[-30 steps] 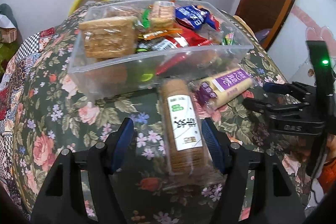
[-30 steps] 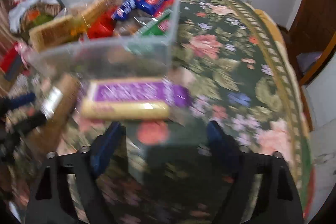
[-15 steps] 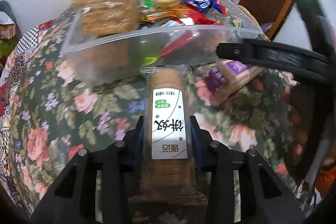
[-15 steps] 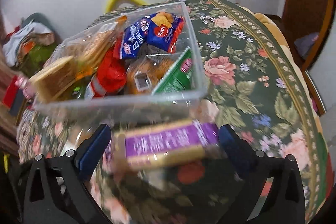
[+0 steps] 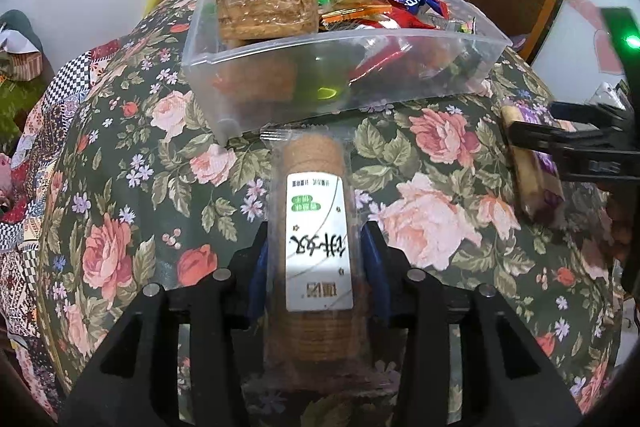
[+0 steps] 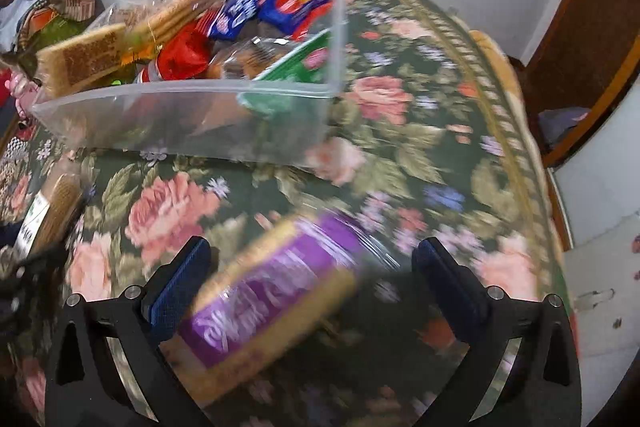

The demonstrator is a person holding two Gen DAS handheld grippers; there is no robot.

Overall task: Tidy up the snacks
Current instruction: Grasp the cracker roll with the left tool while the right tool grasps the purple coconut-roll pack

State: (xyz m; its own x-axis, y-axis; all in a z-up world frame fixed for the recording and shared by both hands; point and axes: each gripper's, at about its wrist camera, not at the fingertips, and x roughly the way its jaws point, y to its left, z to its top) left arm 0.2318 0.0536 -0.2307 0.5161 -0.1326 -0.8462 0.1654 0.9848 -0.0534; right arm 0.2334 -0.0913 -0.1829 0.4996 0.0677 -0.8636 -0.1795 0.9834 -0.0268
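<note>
Fingers of the left gripper (image 5: 318, 269) pinch the brown round-biscuit roll with a white label (image 5: 318, 247), though they are easing apart; it points toward twelve o'clock at the clear plastic bin of snacks (image 5: 400, 67). Spread wide, the right gripper (image 6: 312, 279) brackets the purple-labelled yellow biscuit pack (image 6: 276, 295), lying slantwise on the floral-cloth table (image 6: 400, 155) between the blue pads (image 6: 180, 287); contact is too blurred to tell.
</note>
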